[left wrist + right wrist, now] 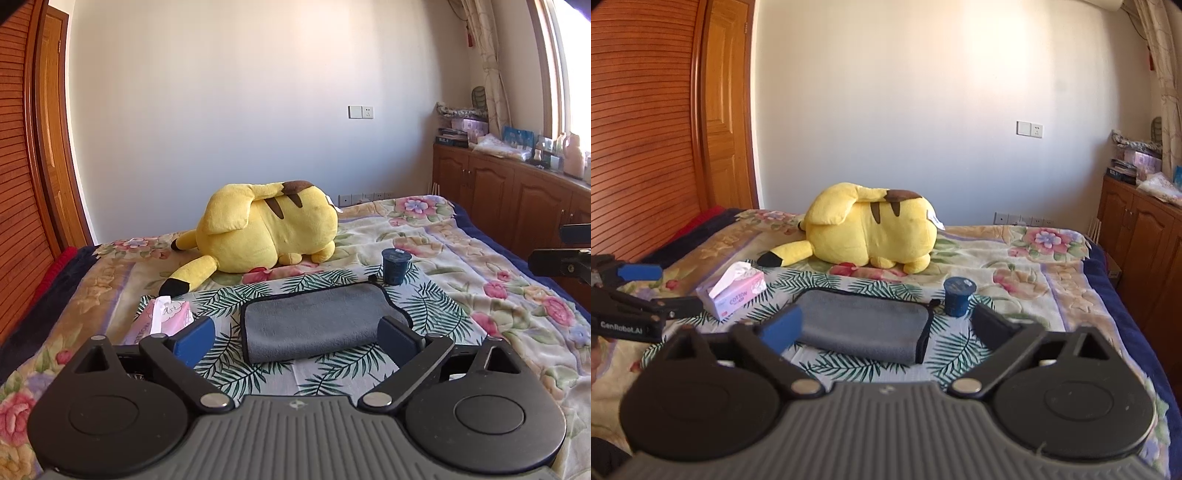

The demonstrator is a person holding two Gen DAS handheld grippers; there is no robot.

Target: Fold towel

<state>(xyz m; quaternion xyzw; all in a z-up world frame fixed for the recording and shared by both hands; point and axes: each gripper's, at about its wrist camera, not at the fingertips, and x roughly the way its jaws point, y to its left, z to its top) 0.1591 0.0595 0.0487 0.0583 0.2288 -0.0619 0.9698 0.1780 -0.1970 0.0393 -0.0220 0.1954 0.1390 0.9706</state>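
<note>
The towel (317, 325) lies folded at least once, a thick grey pad on the leaf-print cloth (424, 306) on the bed (498, 266), just ahead of both grippers. The left gripper (295, 338) and the right gripper (892, 328) are spread wide and hold nothing. I judge the folding nearly done; maybe one more fold is left. Beyond the towel stand a cup (395, 266), a tissue pack (733, 290) and a plush (266, 229).

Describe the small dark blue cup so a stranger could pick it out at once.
Start at the big yellow plush toy lying on the flowered bed. In front of it lies a leaf-print cloth with a folded grey towel. The cup stands upright just off the towel's far right corner: the only dark blue, lidded, tapered thing there.
</note>
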